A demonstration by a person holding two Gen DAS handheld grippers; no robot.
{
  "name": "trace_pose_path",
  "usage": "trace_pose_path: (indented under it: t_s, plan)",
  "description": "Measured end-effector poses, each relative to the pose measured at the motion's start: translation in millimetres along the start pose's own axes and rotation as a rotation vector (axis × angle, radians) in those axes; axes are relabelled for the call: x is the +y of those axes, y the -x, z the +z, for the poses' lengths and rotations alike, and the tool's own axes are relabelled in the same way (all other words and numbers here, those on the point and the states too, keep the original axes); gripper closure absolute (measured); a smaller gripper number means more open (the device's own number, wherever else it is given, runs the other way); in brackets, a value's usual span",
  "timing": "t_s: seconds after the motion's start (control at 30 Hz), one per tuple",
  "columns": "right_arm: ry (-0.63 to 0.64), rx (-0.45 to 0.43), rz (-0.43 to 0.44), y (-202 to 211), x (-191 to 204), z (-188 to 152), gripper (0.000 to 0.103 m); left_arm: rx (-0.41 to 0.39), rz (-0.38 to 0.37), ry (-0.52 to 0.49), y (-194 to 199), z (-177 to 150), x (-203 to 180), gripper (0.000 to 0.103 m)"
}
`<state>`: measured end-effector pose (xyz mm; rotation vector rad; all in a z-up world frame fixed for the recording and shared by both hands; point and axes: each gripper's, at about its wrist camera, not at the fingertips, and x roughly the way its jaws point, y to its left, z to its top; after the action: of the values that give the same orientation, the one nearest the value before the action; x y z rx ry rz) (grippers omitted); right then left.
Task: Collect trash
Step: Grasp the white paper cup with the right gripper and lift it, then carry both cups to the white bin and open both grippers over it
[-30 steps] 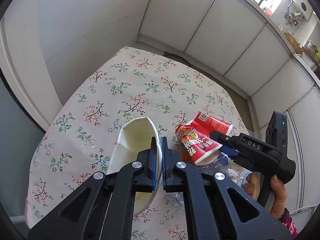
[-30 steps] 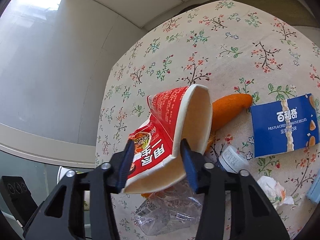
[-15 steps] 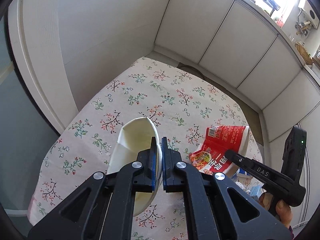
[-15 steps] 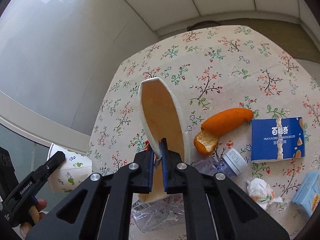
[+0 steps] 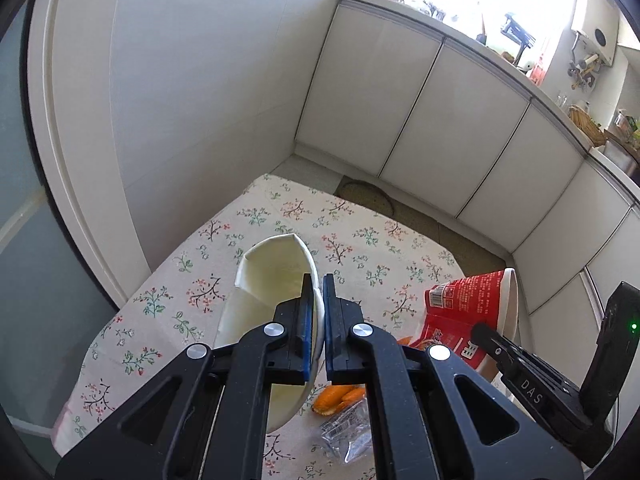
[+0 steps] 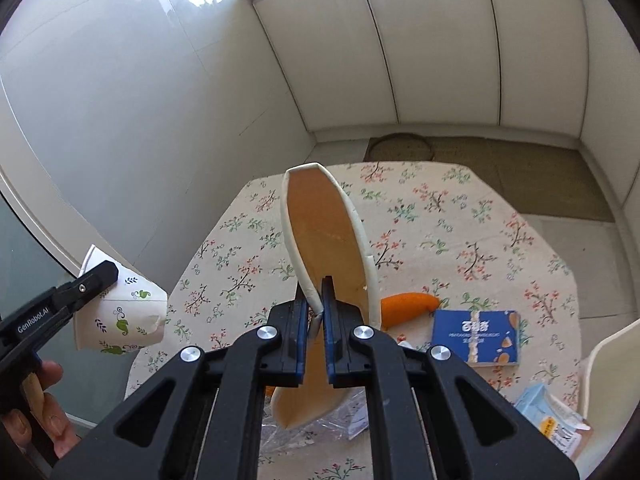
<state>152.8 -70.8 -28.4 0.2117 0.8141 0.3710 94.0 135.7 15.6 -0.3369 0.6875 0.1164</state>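
Observation:
My left gripper [image 5: 316, 312] is shut on the rim of a squashed white paper cup [image 5: 272, 280], lifted above the floral tablecloth [image 5: 360, 240]. From the right wrist view that cup [image 6: 120, 316] shows green leaf prints, held at the far left by the other gripper [image 6: 96, 276]. My right gripper [image 6: 316, 308] is shut on the rim of a flattened red noodle cup [image 6: 324, 232], its tan inside facing the camera. The left wrist view shows the noodle cup's red outside [image 5: 472, 304] at the right, pinched by the right gripper [image 5: 484, 332].
On the table lie an orange peel [image 6: 408, 304], a blue biscuit box [image 6: 476, 336], a crumpled clear plastic bottle [image 6: 312, 424] and a light blue carton [image 6: 548, 420]. White cabinets [image 5: 440, 128] and a wall enclose the far side. A white chair back [image 6: 608, 364] stands at right.
The right gripper closed on the noodle cup's rim, flattening it, rolled, and lifted it off the table. The left gripper rose with the paper cup. Both views tilted up.

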Motion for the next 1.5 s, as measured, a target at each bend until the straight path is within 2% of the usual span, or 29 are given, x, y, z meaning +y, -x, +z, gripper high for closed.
trace_pose_path:
  t_s: [0.2, 0.43, 0.87, 1.1, 1.33, 1.37, 1.43, 1.5]
  plan:
    - [0.05, -0.109, -0.082, 35, -4, 5, 0.096, -0.048, -0.04, -0.039, 12, 2, -27, 0.099]
    - [0.089, -0.201, -0.181, 76, -21, 4, 0.096, -0.06, -0.09, -0.052, 17, 1, -49, 0.099]
    - [0.068, -0.282, -0.41, 142, -86, -9, 0.096, -0.053, -0.187, -0.106, 18, -12, -105, 0.099]
    - [0.005, -0.246, -0.521, 169, -138, -23, 0.096, -0.029, -0.248, -0.15, 16, -27, -145, 0.099]
    - [-0.062, -0.152, -0.565, 183, -184, -41, 0.094, 0.012, -0.328, -0.201, 12, -46, -197, 0.099]
    - [-0.069, -0.138, -0.575, 185, -189, -42, 0.093, 0.018, -0.34, -0.209, 11, -49, -204, 0.099]
    - [-0.09, -0.13, -0.581, 190, -197, -48, 0.084, 0.033, -0.367, -0.227, 10, -57, -222, 0.099]
    - [-0.106, -0.139, -0.604, 199, -205, -53, 0.057, 0.046, -0.392, -0.245, 9, -64, -239, 0.099]
